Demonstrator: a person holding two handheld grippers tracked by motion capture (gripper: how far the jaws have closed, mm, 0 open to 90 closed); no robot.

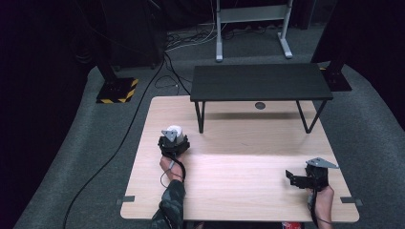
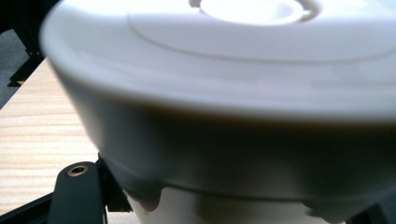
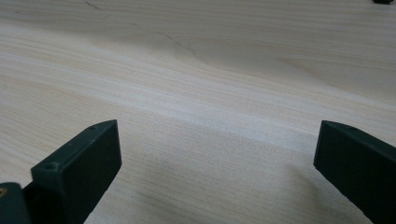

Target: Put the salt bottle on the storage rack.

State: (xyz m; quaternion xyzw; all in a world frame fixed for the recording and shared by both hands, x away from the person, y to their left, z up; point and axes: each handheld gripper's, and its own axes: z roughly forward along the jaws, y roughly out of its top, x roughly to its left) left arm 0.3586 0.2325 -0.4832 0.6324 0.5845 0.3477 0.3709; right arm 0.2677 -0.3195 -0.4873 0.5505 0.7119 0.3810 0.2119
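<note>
Pale wooden table (image 1: 239,186) carries an upright white cup (image 1: 174,131) at ten o'clock, clamped between the left gripper (image 1: 174,143) jaws, while the right gripper (image 1: 292,177), gaping and empty, idles at four o'clock.

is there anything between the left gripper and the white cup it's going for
No. In the high view the left gripper is right at the white cup on the wooden table, nothing between them. In the left gripper view the cup sits directly at the gripper, its fingers closed on it. The black shelf stands farther back, clear of both.
</note>
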